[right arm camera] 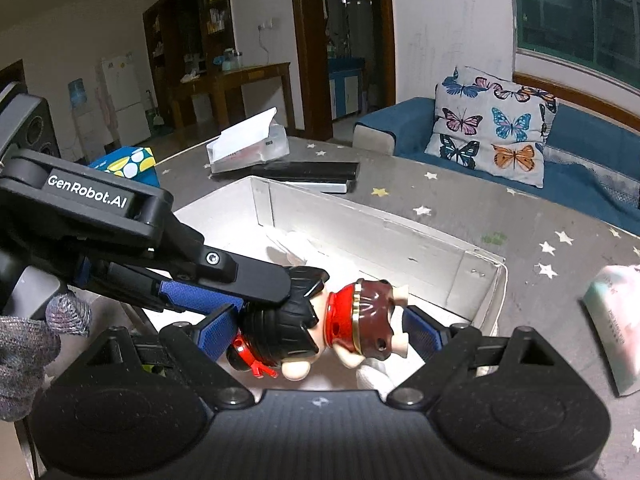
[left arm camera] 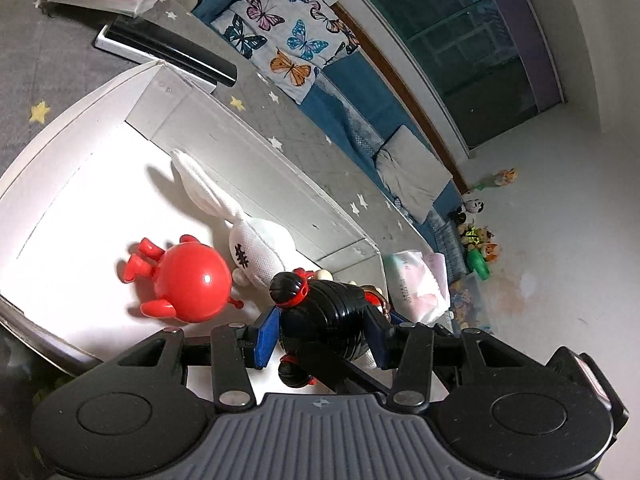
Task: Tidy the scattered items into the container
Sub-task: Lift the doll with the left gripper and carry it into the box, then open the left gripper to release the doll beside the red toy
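Note:
A toy figure with ribbed black hair, a red collar and a brown body hangs over the near end of the white cardboard box. My left gripper is shut on its black head, blue pads on either side. My right gripper holds the figure lengthwise, one pad at the head and one at the feet. The left gripper reaches in from the left. Inside the box lie a red round toy and a white plush rabbit.
The box sits on a grey star-patterned surface. A tissue pack lies to its right. A flat black case and a clear box lie behind it. A blue sofa with a butterfly pillow stands beyond. A gloved hand shows at left.

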The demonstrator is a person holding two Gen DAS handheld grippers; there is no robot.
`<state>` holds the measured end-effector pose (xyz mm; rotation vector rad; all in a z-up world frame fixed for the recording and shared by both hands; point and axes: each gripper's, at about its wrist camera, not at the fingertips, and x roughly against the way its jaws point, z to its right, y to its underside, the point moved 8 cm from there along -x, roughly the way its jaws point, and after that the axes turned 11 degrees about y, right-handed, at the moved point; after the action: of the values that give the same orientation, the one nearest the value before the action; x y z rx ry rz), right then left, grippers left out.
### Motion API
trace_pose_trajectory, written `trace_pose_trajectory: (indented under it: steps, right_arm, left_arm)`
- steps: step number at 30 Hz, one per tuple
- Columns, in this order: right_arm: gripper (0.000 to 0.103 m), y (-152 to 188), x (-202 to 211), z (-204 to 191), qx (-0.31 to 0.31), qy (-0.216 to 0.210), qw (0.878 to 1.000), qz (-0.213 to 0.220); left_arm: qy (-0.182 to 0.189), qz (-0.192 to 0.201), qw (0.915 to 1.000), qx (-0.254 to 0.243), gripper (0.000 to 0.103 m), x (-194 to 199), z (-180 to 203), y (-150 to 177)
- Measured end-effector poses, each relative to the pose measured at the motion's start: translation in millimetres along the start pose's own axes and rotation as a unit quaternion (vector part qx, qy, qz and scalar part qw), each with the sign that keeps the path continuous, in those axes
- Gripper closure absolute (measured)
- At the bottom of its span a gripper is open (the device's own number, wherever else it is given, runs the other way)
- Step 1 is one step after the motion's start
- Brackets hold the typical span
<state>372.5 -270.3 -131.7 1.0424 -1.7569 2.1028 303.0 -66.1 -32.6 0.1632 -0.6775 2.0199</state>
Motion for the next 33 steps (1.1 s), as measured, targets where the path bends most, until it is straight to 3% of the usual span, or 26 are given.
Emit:
trace_pose_trajectory:
  steps: [4,8,15,25,33]
  right_arm:
    - [0.013,1,2,1,0.001,-0.003,1.000,-0.003]
    - [0.013,-7,13,3,0.001,0.001,1.000,0.021]
    - [0.013,3,-1,-1,0.026,-0.003,1.000,-0.017]
    - [0.015,10,-22,-9,0.053,0.001,0.997,-0.057]
    - [0.015,11,-31,-7,0.055,-0.011,0.995,-0.081]
  left_arm:
    - [-0.004,-0.001,0.9999,-0.015,0.054,-1,4,2]
    - [-0.001,0.015,0.9973,-0.072,0.054,4,21,5]
    - [-0.043,-0.012,0.9961,-0.077,0.055,-5,13,15]
    - [-0.107,-0.049,0.9821,-0.147,0.054,-23,9,25]
    - [-0.102,-0.053,0.9832,-0.142,0.054,-24,4,22]
